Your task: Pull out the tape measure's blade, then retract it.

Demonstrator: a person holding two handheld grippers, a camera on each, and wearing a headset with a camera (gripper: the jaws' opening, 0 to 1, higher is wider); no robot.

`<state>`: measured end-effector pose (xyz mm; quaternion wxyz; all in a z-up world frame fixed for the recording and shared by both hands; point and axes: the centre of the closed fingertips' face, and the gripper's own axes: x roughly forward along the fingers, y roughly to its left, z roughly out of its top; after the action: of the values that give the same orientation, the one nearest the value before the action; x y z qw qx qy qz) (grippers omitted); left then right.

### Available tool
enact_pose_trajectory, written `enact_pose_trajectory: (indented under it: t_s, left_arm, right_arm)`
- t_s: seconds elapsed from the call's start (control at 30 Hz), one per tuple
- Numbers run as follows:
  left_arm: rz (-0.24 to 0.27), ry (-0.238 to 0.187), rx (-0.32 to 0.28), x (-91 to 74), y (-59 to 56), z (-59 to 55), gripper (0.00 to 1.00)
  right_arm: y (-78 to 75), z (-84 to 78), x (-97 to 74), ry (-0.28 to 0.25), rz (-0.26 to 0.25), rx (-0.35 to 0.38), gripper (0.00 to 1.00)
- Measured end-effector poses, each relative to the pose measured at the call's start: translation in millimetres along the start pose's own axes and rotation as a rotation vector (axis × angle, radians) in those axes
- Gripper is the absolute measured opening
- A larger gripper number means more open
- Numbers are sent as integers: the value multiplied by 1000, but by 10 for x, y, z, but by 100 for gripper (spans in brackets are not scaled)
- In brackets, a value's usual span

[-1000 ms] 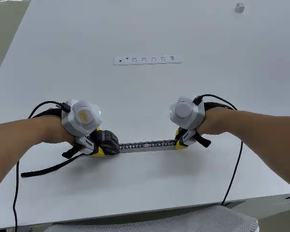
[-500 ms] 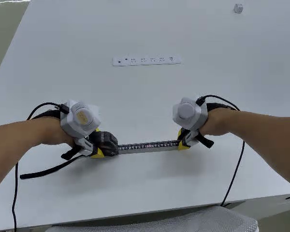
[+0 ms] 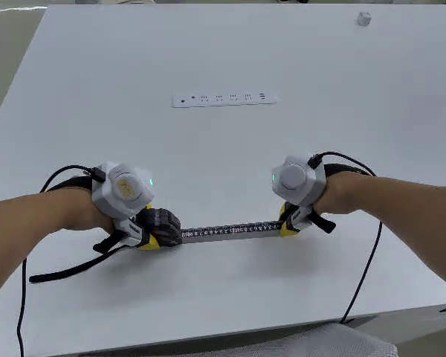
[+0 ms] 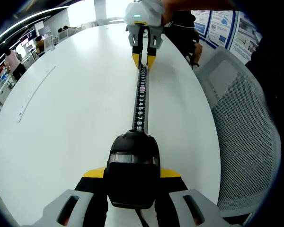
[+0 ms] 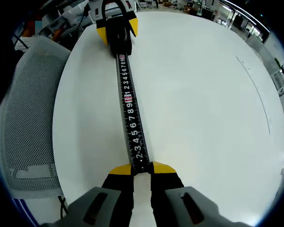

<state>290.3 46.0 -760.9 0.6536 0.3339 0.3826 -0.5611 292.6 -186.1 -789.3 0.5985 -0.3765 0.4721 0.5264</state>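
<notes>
A black tape measure case [image 3: 160,225] [image 4: 133,171] lies on the white table, held between the yellow-tipped jaws of my left gripper [image 3: 150,236] [image 4: 132,174]. Its grey numbered blade [image 3: 230,230] [image 4: 140,97] [image 5: 130,118] runs out flat over the table to the right. My right gripper [image 3: 286,225] [image 5: 141,168] is shut on the blade's tip. In the right gripper view the case [image 5: 118,34] and the left gripper [image 5: 117,28] sit at the far end of the blade. The right gripper [image 4: 143,52] appears at the blade's far end in the left gripper view.
A white power strip [image 3: 223,99] lies flat on the table [image 3: 223,149] behind the grippers. A small grey object [image 3: 364,18] sits at the far right corner. A mesh chair back [image 3: 282,346] [image 5: 31,118] stands at the table's near edge. Black cables [image 3: 368,260] trail from both grippers.
The right gripper has moved rightward with the blade tip, so more blade shows between the grippers. The left gripper and case have stayed put. The head camera has tilted slightly.
</notes>
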Motion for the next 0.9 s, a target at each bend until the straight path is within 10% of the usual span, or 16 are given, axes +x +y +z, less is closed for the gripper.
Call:
enact_pose_trajectory:
  t_s: [0.9]
  left_arm:
    - [-2, -3, -3, 6, 14, -1, 35]
  right_arm:
    - [-28, -158, -57, 8, -6, 10, 12]
